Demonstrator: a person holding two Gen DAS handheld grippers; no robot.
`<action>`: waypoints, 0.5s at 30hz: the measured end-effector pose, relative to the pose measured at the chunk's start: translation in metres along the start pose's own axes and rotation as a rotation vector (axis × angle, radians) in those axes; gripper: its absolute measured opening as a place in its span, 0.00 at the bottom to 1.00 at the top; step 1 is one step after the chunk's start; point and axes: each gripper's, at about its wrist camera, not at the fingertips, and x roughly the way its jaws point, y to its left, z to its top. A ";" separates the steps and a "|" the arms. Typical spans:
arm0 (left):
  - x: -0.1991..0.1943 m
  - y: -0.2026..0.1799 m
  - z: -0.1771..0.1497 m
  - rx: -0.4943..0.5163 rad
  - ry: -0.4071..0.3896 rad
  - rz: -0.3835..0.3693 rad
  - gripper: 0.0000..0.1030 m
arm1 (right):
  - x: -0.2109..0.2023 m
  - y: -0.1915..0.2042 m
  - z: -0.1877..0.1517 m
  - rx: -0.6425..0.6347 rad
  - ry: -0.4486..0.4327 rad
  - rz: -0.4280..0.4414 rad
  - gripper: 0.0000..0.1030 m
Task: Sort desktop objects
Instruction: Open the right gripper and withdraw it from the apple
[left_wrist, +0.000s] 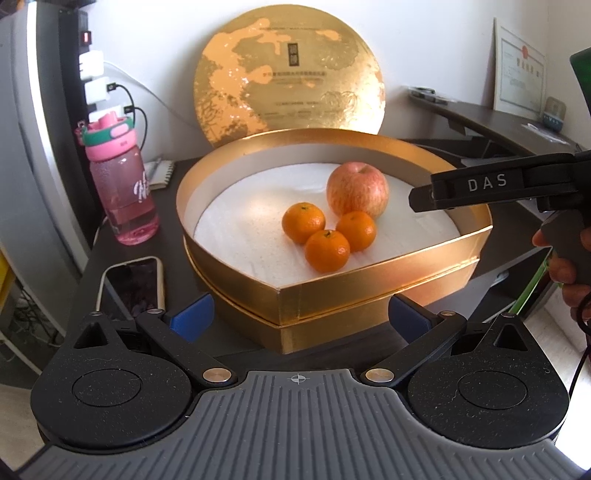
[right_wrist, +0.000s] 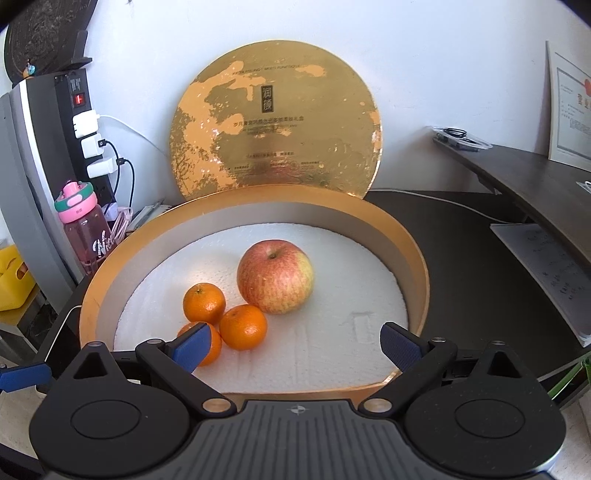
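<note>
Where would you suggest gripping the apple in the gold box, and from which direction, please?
Grip the apple across its widest middle, coming from above. It sits upright, stem up, inside the gold box, whose raised wall blocks a low side approach. Put the fingers on its left and right flanks, since a mandarin lies close against its front. The open right gripper looks wide enough.

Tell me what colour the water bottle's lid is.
Pink with a green band; the water bottle's lid shows best in the left wrist view.
</note>
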 end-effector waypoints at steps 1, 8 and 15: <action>-0.001 -0.002 0.001 0.003 -0.003 -0.001 1.00 | -0.002 -0.002 0.000 0.001 -0.004 -0.001 0.95; -0.006 -0.010 0.012 -0.008 -0.005 -0.001 1.00 | -0.026 -0.011 0.012 -0.077 -0.029 -0.021 0.95; -0.013 -0.019 0.031 -0.022 -0.050 0.009 1.00 | -0.066 -0.016 0.036 -0.186 -0.085 -0.049 0.95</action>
